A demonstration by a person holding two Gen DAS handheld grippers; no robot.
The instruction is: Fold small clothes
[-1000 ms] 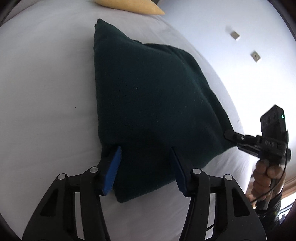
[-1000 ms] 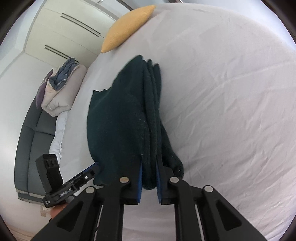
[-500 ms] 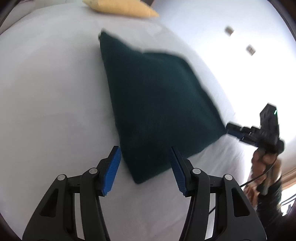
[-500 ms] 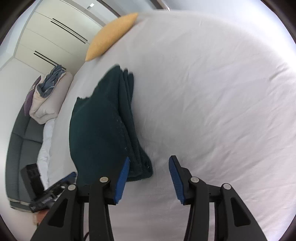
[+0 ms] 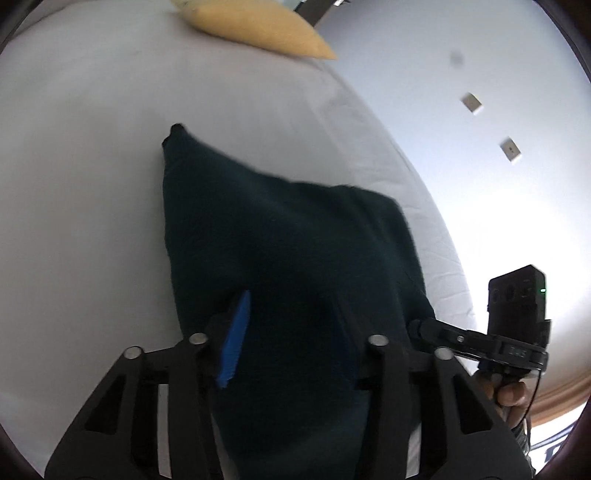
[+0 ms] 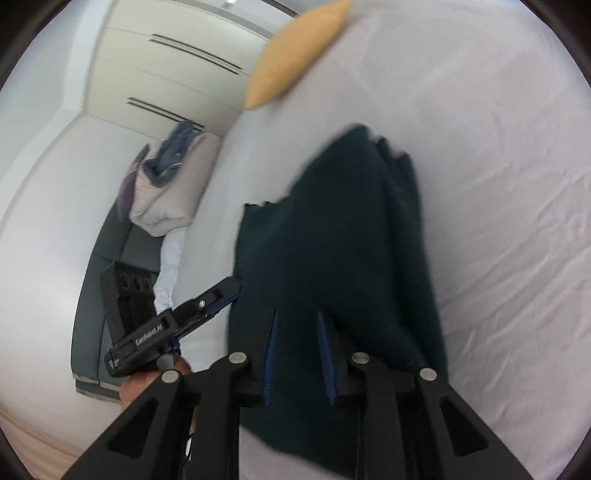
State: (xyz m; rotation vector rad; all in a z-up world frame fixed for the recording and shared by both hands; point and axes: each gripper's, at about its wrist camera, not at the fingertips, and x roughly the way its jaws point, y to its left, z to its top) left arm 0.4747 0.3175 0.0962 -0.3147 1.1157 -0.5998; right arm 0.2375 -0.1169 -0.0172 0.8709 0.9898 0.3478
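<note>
The folded garment point(image 5: 288, 258) is a dark green cloth, matt and slightly napped like fleece; under it the bed sheet point(image 5: 81, 155) is white cloth, smooth but faintly creased; beyond the garment's far corner a yellow cushion point(image 5: 255, 26) shows a matt woven cover; the left gripper point(image 5: 288, 332) is matt black plastic with bright metal pins and ribbed blue pads; beside the bed, the wardrobe doors point(image 6: 159, 62) look smooth and cream.
</note>
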